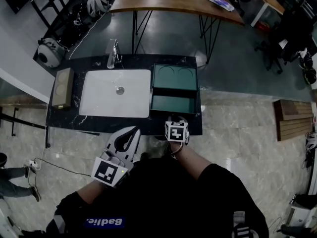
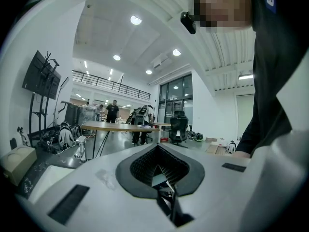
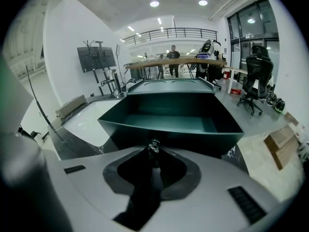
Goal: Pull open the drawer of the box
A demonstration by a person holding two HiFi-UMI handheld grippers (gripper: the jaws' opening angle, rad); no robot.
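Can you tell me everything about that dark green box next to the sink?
The box is dark green, matte and squarish, with two round shapes marked in its top. It sits flat on the black speckled counter, close beside the white sink. Its drawer stands pulled out toward the person and looks empty inside. A small shiny knob on the drawer's front is pinched by the right gripper, jaws closed on it.
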